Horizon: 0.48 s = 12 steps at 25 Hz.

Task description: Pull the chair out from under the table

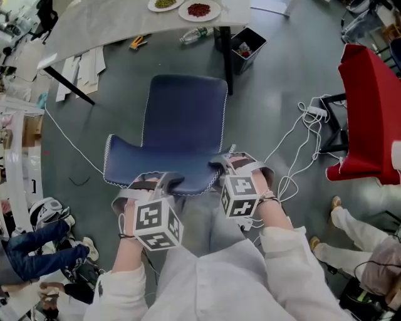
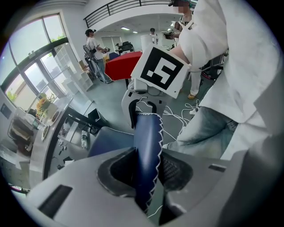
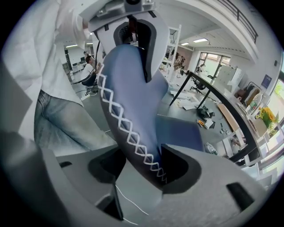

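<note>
The blue chair (image 1: 183, 119) with white edge stitching stands on the grey floor, away from the table (image 1: 119, 28), its back toward me. My left gripper (image 1: 156, 182) is shut on the top edge of the chair back (image 2: 148, 137), which runs upright between its pads. My right gripper (image 1: 229, 164) holds the same edge further right; in the right gripper view the stitched chair back (image 3: 128, 88) fills the gap between its wide-set jaws and touches both sides. Beyond each gripper's jaws (image 2: 146, 170) (image 3: 142, 166) the other gripper shows clamped on the edge.
A black table leg (image 1: 224, 59) and a black bin (image 1: 247, 47) stand just beyond the chair. A red chair (image 1: 369, 119) and white cables (image 1: 301, 144) lie to the right. Other people's legs show at the lower left and right. Plates (image 1: 199, 9) and a bottle (image 1: 195, 34) are at the table.
</note>
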### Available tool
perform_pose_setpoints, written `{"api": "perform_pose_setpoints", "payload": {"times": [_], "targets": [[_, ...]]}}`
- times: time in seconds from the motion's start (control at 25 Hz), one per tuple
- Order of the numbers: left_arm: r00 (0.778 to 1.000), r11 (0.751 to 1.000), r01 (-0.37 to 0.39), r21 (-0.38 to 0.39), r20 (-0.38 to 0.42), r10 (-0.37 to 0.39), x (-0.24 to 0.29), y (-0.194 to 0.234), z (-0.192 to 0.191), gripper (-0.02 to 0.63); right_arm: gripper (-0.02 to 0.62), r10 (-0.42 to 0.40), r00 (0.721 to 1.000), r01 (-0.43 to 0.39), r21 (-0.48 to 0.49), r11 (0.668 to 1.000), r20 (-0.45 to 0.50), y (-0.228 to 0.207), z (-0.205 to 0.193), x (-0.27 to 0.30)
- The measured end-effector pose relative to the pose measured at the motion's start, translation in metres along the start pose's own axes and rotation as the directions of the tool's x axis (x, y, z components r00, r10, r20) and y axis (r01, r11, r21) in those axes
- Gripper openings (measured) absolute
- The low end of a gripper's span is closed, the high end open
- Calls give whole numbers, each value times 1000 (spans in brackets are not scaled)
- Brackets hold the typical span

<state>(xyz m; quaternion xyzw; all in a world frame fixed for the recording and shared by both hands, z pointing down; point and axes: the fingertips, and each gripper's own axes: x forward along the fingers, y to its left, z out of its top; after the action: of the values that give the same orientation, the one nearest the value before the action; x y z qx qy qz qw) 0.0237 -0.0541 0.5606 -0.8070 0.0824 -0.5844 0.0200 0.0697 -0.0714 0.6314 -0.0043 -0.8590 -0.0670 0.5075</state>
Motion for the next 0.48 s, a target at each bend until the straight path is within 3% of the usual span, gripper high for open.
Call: {"api": "perform_pose_setpoints", "payload": {"times": [0.48], "targets": [[1000,1000,-5,10,-12,5,-8,-61,-3,117,235,-4,1000,4,6,1000,10,62,5,-4]]}}
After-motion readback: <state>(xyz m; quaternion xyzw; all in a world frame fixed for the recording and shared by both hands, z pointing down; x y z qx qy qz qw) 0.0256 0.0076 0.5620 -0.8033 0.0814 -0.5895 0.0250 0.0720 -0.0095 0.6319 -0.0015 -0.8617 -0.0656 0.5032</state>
